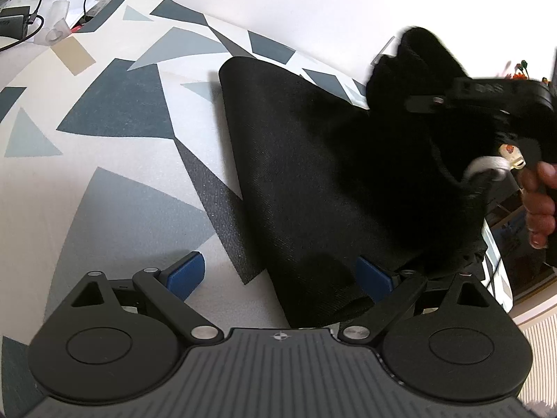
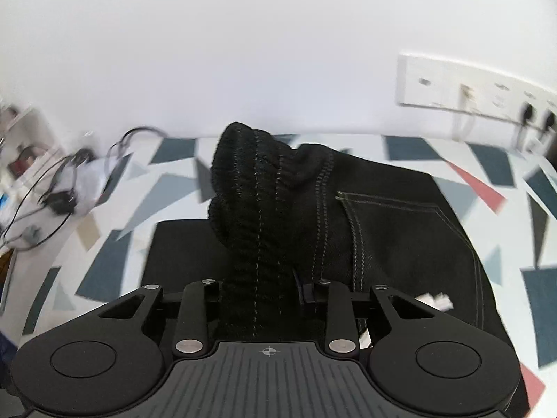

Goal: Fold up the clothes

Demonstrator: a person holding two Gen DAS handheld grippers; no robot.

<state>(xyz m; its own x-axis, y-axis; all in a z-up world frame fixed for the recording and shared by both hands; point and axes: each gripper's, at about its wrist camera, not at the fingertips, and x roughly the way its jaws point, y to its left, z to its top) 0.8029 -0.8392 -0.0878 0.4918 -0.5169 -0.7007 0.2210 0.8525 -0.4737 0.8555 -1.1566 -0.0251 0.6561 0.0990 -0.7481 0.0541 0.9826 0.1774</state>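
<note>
One garment on my list: black trousers (image 2: pixel 400 230) with pale stitching and a patch pocket, spread over the patterned table cover (image 1: pixel 115 104), the right part lifted; the ribbed waistband (image 2: pixel 257 188) bunched and raised off the table, a flat panel lying left of it.

Right gripper (image 2: pixel 264 296): clamped on the waistband, cloth filling the gap between the jaws; a hand (image 1: pixel 539 205) grips its handle at the right of the left view.

Left gripper (image 1: pixel 278 275): spread wide, holding nothing, blue pads (image 1: pixel 186 273) straddling the near edge of the cloth.

Risks, as I judge them: the thick rib could slip from the clamp; the free panel could drag and crease, since nothing pins it.

Containers: none I can make out; cables (image 2: pixel 52 188) and clutter sit far left.
</note>
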